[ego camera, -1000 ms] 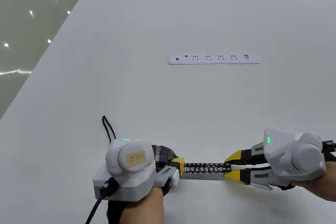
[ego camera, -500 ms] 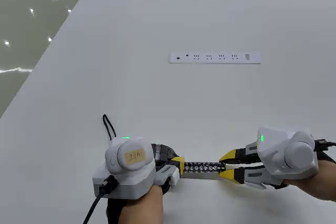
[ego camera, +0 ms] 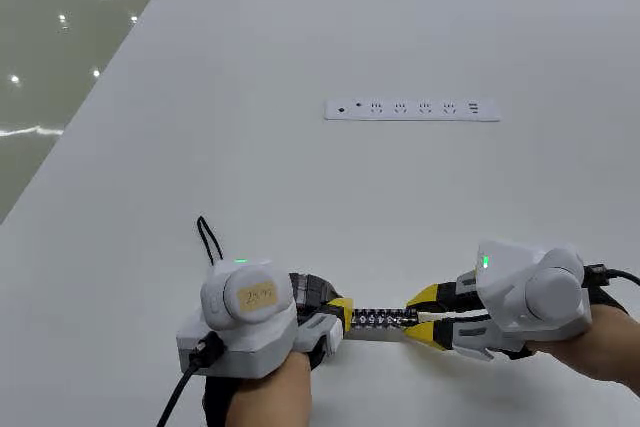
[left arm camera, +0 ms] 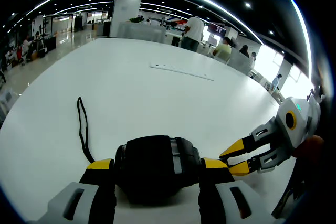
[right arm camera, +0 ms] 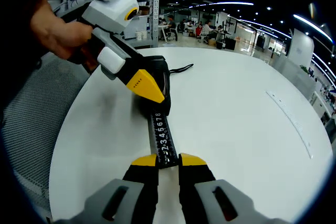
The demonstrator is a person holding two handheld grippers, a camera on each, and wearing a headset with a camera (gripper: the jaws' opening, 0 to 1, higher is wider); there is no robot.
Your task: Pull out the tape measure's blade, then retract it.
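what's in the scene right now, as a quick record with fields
surface: white table
tape measure: black case, resting on the table, clamped by the left gripper
blade: a short stretch out of the case, numbers facing up, tip pinched by the right gripper
strap: black loop lying on the table beside the case
power strip: white, flat on the table, farther off, apart from both grippers

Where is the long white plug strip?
In the head view the power strip lies flat on the table, slightly right of centre, well beyond the tape measure at the bottom.
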